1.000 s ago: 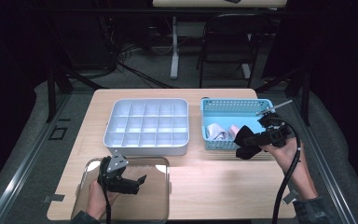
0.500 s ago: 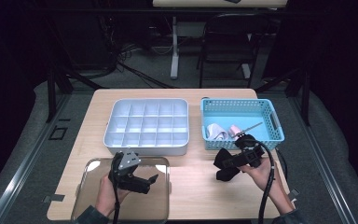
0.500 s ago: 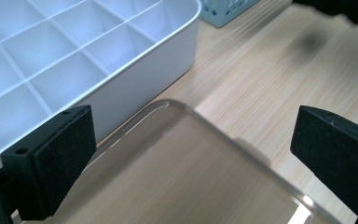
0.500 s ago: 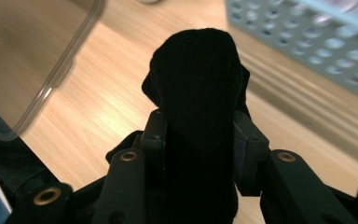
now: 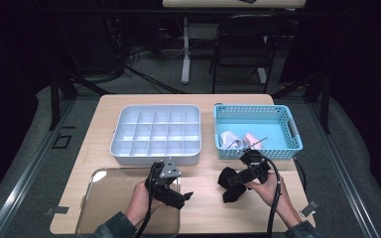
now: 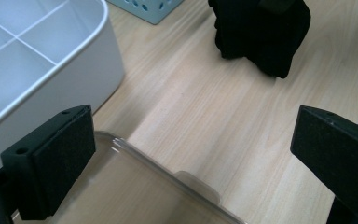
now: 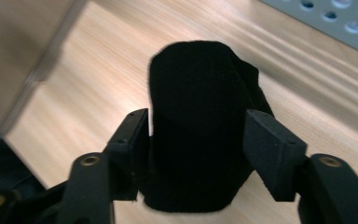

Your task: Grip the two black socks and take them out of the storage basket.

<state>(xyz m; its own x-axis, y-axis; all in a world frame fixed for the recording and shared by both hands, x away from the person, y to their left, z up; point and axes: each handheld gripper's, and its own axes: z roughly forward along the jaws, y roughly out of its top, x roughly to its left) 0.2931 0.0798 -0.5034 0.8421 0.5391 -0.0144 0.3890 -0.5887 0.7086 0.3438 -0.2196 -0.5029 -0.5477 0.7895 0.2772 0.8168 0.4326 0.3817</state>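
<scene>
The black cloth (image 5: 229,183) lay bunched on the bare desk (image 5: 206,206), just in front of the blue basket (image 5: 290,144) and to the right of the clear lid (image 5: 106,198); in the right gripper view the cloth (image 7: 200,135) stood between the fingers (image 7: 272,154) of the right gripper (image 5: 237,181); these had just been opening, and whether the pads were touching its sides could not be told from the frames; the person's right hand (image 5: 268,191) held that gripper low over the desk. The left gripper (image 5: 182,198) hovered over the right edge of the lid, its fingers (image 6: 58,165) released and spread wide with nothing between them; in the left gripper view the cloth (image 6: 261,35) sat well ahead of them. The white tray (image 5: 156,133) with its compartments stood behind the lid, beside the basket; the basket held pale rolled pieces (image 5: 235,140).
</scene>
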